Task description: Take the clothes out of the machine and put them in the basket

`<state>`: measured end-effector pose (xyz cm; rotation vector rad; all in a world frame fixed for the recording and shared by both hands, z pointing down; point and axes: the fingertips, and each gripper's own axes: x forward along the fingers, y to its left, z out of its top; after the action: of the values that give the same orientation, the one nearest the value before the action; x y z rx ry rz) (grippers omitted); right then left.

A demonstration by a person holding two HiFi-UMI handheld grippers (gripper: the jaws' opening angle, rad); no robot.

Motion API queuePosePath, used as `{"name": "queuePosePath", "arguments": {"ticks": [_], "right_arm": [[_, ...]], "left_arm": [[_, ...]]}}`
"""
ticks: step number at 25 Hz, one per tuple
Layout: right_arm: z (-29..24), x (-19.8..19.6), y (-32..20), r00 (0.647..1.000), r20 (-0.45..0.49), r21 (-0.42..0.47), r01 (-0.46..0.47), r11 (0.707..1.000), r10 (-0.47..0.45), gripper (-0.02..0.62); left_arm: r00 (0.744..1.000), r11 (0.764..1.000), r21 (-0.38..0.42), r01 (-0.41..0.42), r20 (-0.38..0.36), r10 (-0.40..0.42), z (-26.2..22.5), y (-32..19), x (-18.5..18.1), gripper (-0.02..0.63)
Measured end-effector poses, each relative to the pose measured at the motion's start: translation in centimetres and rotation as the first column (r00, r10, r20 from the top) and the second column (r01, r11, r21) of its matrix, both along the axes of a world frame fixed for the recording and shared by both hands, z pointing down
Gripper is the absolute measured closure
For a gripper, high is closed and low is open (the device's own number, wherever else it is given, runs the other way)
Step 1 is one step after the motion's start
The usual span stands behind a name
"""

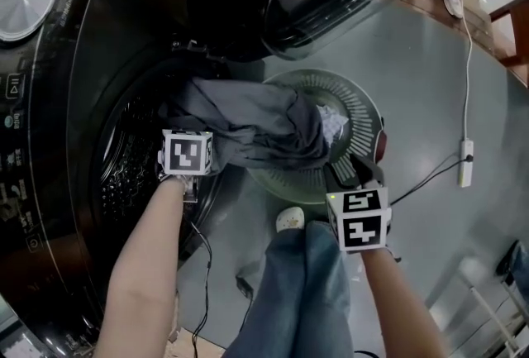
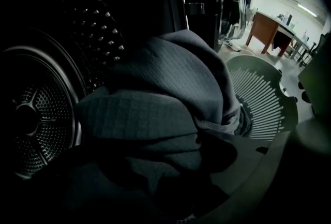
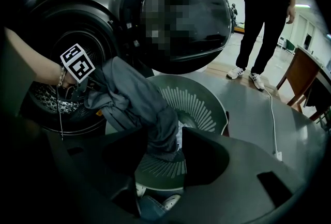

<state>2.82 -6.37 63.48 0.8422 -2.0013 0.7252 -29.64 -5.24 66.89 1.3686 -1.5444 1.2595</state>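
The grey garment (image 1: pixel 248 129) stretches from the mouth of the machine (image 1: pixel 91 92) to the basket (image 1: pixel 359 104), clenched by the left tongs (image 1: pixel 188 158) and right tongs (image 3: pixel 165 150), so lift the left end clear before lowering.

Head view looks steeply down; both gripper views (close in) share the basket (image 2: pixel 258 99).

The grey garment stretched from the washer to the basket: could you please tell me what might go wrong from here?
1. The grey garment spans the gap from the drum mouth to the basket; its middle could sag onto the floor.
2. The right gripper pinches only its tip, which might slip free.
3. The left gripper has a hold that is lost in the dark; that end may snag there.
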Motion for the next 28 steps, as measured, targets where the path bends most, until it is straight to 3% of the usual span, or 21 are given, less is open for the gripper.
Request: {"name": "queuePosePath", "arguments": {"ticks": [3,5,14,28], "right_arm": [[-0.9,0.3,0.3,1.0,-0.001,0.001,0.009,1.0,-0.009,0.387],[-1.8,0.5,0.4,1.0,0.0,0.005,0.016,1.0,-0.016,0.387],[-6.6,2.4,0.6,1.0,-0.008,0.041,0.014,0.999,-0.014,0.388],[-16.0,5.4,1.0,0.999,-0.004,0.096,-0.033,0.995,0.033,0.388]], "left_arm": [[0.998,1.0,0.015,-0.006,0.066,0.005,-1.4,0.5,0.3,0.472],[0.997,1.0,0.017,0.012,0.076,-0.013,-2.3,0.9,0.9,0.501],[0.999,0.998,0.042,0.05,0.017,-0.051,-6.5,2.7,4.4,0.518],[0.992,0.989,0.148,0.027,-0.123,-0.009,-14.9,2.9,12.8,0.522]]}}
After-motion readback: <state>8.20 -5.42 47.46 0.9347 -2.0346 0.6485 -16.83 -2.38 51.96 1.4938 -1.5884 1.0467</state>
